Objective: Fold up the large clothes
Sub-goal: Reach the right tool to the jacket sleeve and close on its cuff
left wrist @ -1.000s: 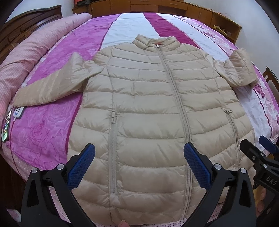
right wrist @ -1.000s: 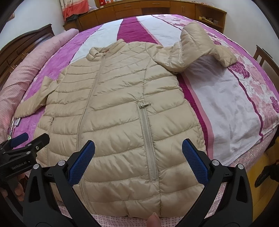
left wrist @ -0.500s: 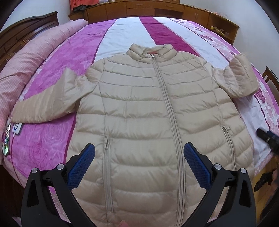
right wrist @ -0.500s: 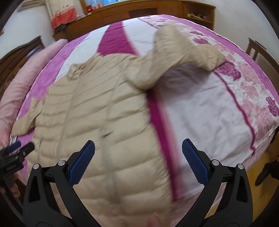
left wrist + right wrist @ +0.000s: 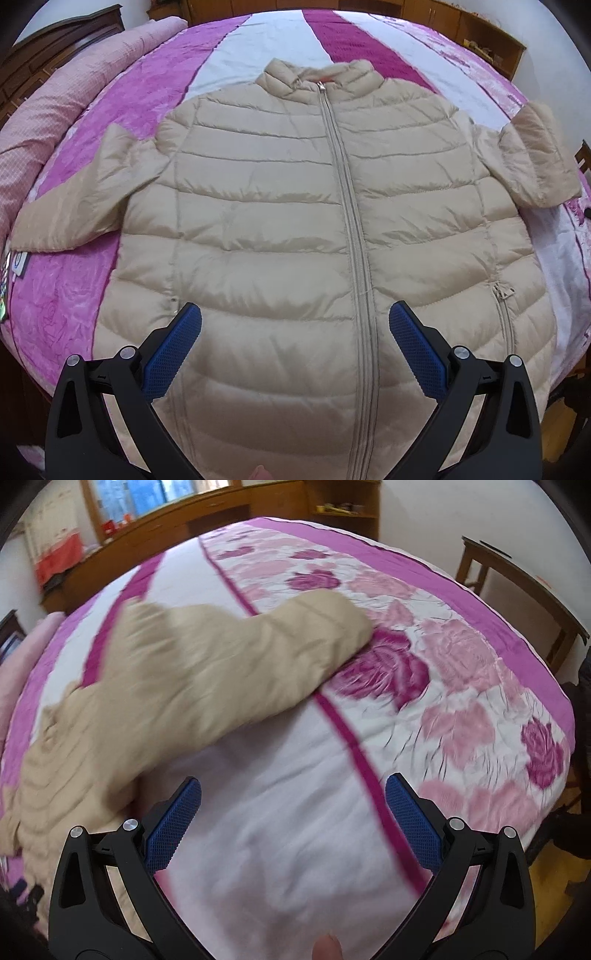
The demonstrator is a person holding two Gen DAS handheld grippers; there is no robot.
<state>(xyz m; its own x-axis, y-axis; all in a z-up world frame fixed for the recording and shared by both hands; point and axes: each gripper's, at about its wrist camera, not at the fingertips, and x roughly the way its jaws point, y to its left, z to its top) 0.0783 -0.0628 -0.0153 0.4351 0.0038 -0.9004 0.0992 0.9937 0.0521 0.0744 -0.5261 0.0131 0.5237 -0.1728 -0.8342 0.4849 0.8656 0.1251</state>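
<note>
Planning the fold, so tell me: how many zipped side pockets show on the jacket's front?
2: one pocket zip on the right panel near the hem, one on the left, mostly hidden behind a gripper finger.

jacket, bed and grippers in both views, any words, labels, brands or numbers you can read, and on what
None can be read in either view.
Jacket: no label or brand shows.
Small white tag or card at the bed's left edge: a round mark, too small to read.
Colourful item beside it: cut off, unreadable.
Left gripper and right gripper: no lettering visible.
</note>
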